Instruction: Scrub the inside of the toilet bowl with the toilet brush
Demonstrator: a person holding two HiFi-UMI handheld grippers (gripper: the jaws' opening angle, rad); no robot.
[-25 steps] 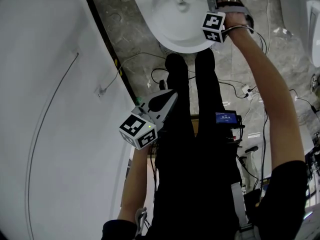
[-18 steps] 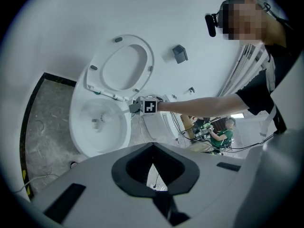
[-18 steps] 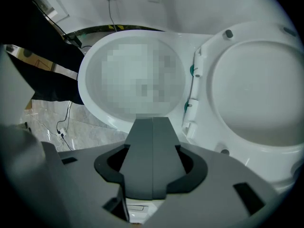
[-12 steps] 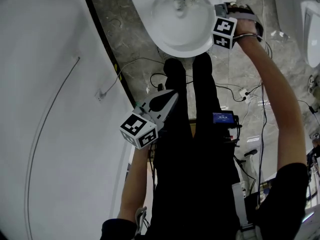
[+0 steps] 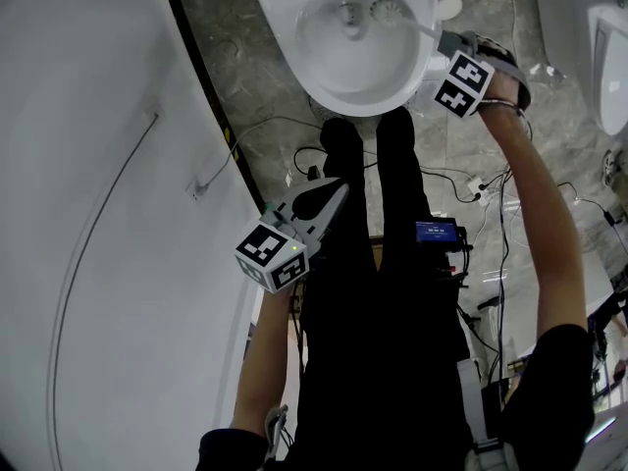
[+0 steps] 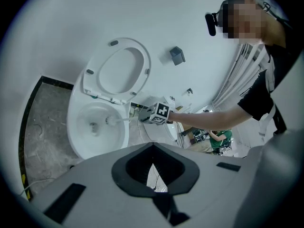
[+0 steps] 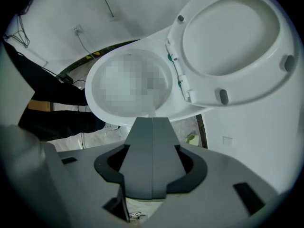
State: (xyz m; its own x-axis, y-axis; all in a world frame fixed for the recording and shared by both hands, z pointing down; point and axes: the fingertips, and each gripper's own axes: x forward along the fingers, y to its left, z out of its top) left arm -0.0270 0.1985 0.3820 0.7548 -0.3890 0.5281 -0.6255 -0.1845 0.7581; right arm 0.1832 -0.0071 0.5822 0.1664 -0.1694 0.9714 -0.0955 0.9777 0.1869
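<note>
Swinging out to the right over the last second, the right gripper (image 5: 446,39) now sits just outside the rim of the toilet bowl (image 5: 339,101) in the head view. The toilet brush (image 5: 389,10) has come into sight with its bristle head down inside the bowl, toward the right side, so we judge the scrubbing to be under way rather than finished. The left gripper (image 5: 337,190) has stayed low by our legs, well apart from the bowl. In the left gripper view its jaws are drawn nearly together, with only a sliver of floor between them and nothing held. Farther off, the brush handle runs from the right gripper into the bowl below the raised seat (image 6: 116,70). In the right gripper view the jaws are pressed together on the thin handle, which barely shows beyond their tips. The bowl's inside is smeared over there, so we cannot make out the bristles or what they touch.
</note>
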